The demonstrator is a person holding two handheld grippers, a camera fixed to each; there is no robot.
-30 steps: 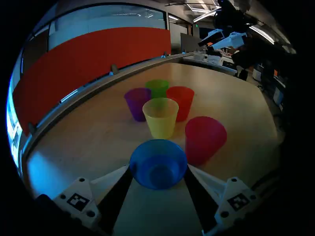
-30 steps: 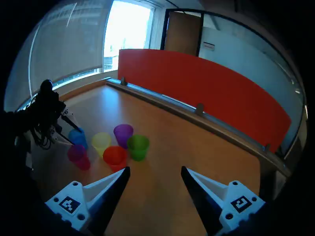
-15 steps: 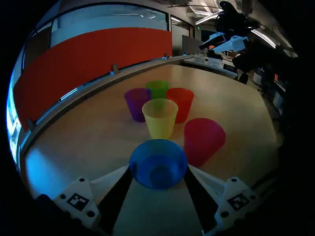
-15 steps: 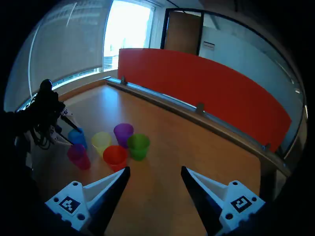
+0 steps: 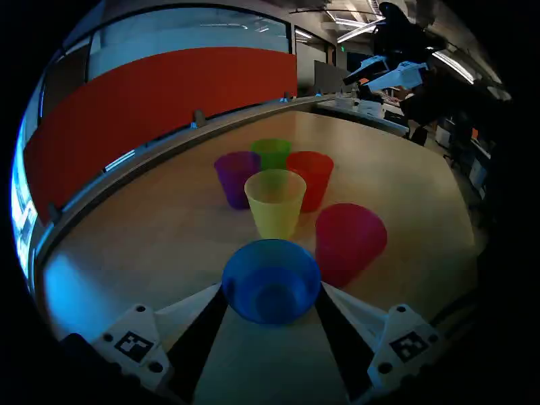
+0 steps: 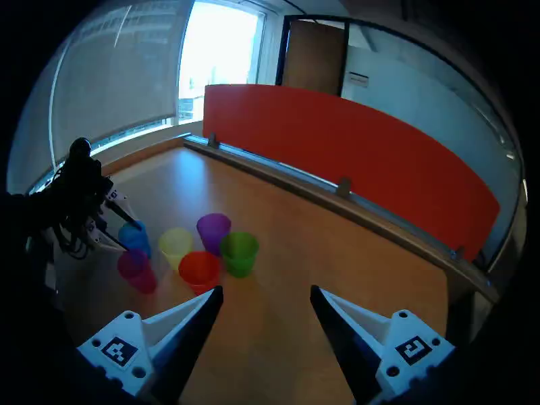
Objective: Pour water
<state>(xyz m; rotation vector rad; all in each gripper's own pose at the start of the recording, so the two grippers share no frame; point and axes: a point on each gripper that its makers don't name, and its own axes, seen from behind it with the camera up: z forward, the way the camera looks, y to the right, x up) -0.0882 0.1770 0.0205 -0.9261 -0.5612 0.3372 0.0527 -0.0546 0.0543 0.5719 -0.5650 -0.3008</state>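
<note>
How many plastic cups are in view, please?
6: blue plastic cup between the left gripper's jaws; yellow cup ahead of it; magenta cup beside it; purple cup, green cup and red cup behind.

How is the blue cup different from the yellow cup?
The blue cup is pinched in the left hand-held gripper; the yellow cup stands free on the table. The blue cup is nearer the camera than the yellow cup. Both are upright and tapered.

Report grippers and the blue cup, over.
Left gripper shut on blue cup, upright. Right gripper open, empty, away from the cups. Yellow cup dead ahead of blue, pink cup close alongside.
</note>
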